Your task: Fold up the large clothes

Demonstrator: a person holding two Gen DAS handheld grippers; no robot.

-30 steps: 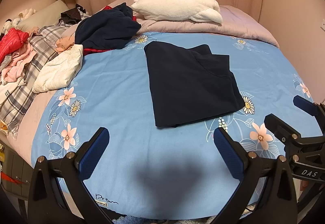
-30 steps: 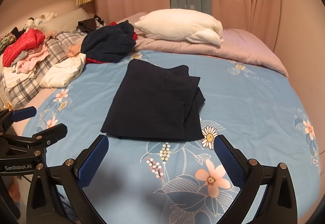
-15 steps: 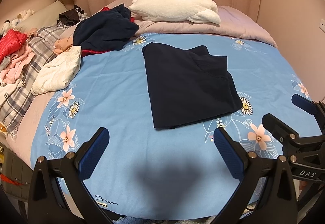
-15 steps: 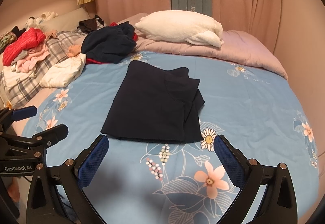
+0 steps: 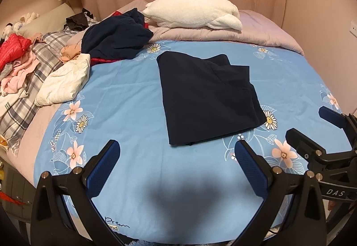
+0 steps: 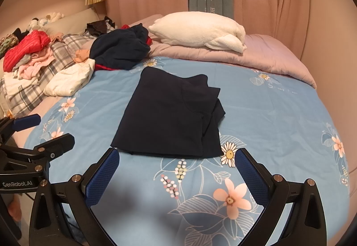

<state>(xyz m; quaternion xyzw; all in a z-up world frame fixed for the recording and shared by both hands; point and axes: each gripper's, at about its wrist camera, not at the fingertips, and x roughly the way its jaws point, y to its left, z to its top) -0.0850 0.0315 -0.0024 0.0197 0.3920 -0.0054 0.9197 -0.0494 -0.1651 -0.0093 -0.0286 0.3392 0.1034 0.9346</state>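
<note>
Bedroom; bed under light-blue floral cotton sheet (image 5: 125,94). One folded navy garment (image 5: 205,99), mid-sheet, flat; long axis from near edge toward headboard, layered folds along its right side. One crumpled navy heap (image 5: 113,38) at far-left corner; one white fleece pillow (image 5: 191,12) at far edge. Left gripper (image 5: 176,156) and right gripper (image 6: 176,163): each spread wide, empty, above near edge.

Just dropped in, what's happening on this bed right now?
A person holds both grippers open and empty above the near edge of the blue floral bedsheet. The left gripper and right gripper touch nothing. A dark navy garment lies folded in the middle. Unfolded clothes are heaped at the far left.
</note>
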